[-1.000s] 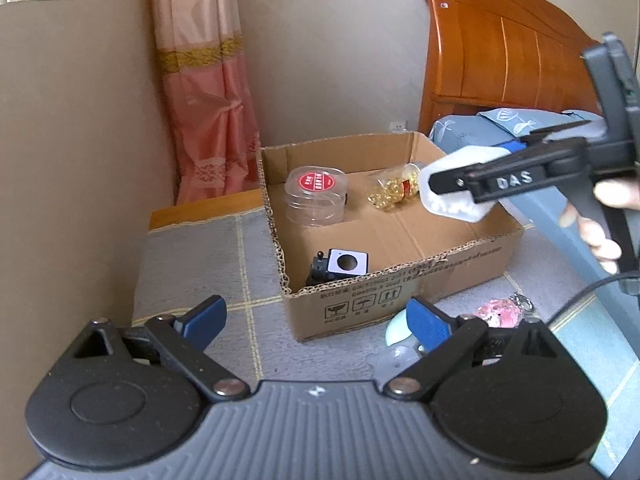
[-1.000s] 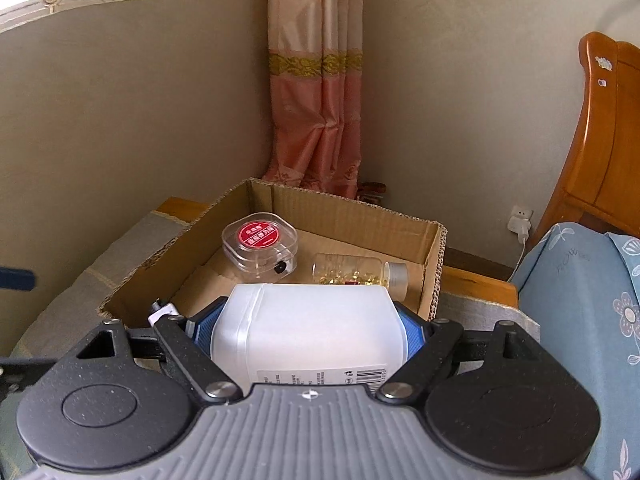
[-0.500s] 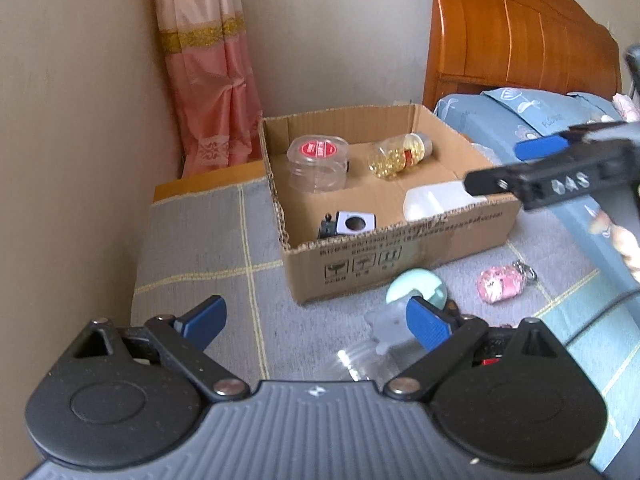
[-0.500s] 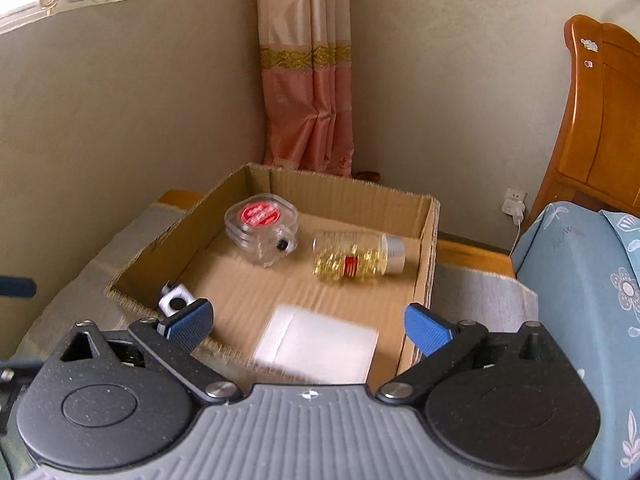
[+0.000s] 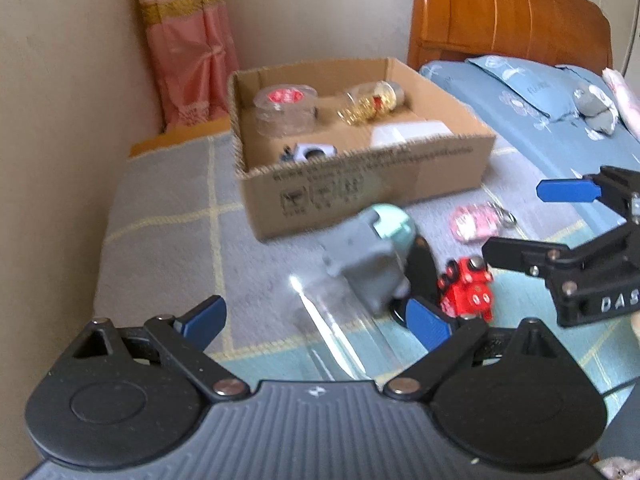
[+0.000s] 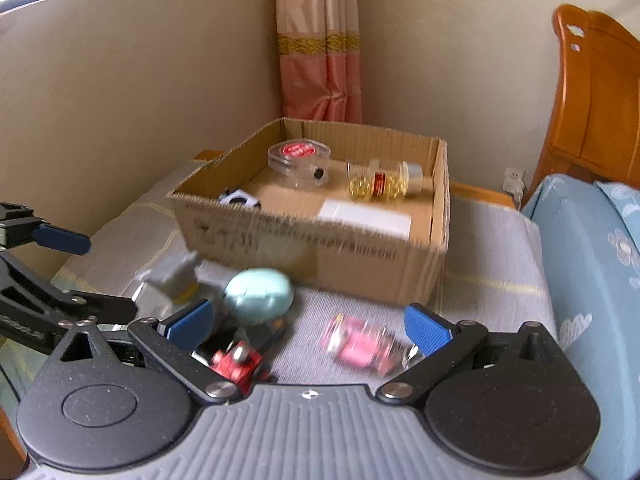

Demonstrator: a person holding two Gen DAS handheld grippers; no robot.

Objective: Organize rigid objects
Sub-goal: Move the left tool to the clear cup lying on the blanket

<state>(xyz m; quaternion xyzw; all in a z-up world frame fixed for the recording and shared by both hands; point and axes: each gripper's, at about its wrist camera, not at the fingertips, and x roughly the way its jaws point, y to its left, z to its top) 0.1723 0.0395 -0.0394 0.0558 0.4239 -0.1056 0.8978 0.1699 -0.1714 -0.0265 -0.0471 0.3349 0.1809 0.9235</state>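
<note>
1. The cardboard box (image 6: pixel 320 248) holds four things: one clear tub (image 6: pixel 299 164), one capsule bottle (image 6: pixel 382 180), one white bottle (image 6: pixel 366 216), one small white block (image 6: pixel 238 199).
2. Four more lie on the mat before it: pink keychain (image 6: pixel 362 344), red toy (image 6: pixel 236 364), mint egg (image 6: pixel 259 295), grey piece (image 6: pixel 172 280).
3. The right gripper (image 6: pixel 308 324), clamped on the white bottle a second ago, is now spread wide and empty.
4. The left gripper (image 5: pixel 316 318) stays apart, empty.

We're over the bed (image 6: pixel 500 248) now. The box (image 6: pixel 320 252) sits toward its far edge, near the wall corner. In it we've got a round case (image 6: pixel 298 160) at the back left, a bottle (image 6: pixel 380 180) lying right of it, a flat container (image 6: pixel 366 218) in front of the bottle, and a small cube (image 6: pixel 238 199) at the front left. Before the box lie an egg-shaped thing (image 6: pixel 258 295), a toy car (image 6: pixel 236 364) and, to their right, a keychain (image 6: pixel 362 345).
</note>
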